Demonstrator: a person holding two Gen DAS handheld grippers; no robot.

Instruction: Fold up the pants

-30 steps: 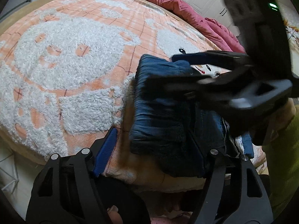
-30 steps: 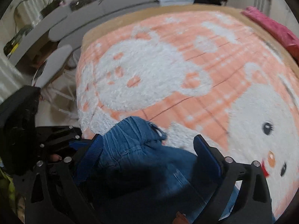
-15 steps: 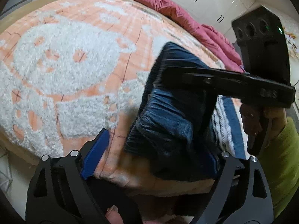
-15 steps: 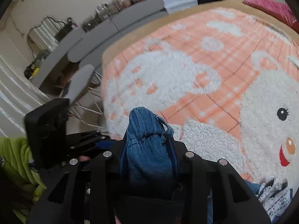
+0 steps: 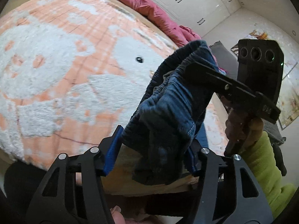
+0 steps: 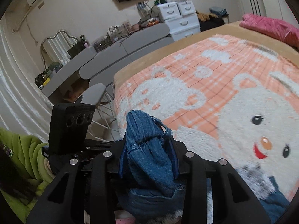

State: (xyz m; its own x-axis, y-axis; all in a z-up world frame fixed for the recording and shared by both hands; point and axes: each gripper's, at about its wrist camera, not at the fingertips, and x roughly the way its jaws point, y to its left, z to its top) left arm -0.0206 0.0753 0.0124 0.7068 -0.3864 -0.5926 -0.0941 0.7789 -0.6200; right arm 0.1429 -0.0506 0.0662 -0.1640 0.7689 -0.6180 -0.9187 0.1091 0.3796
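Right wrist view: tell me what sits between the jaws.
A bunched fold of the blue denim pants, pinched between the right gripper blue pads; the right wrist view shows it.

A bed [image 6: 149,59] bears an orange-and-white plush blanket [image 6: 214,97] and pink quilt [image 6: 271,28].

Hardly any readable lettering in either view

In the left wrist view, pale embossed characters sit near the end of the right gripper [image 5: 188,71] body's flat black bar, too blurred and small to read. The right wrist view shows no legible text, label, brand or number.
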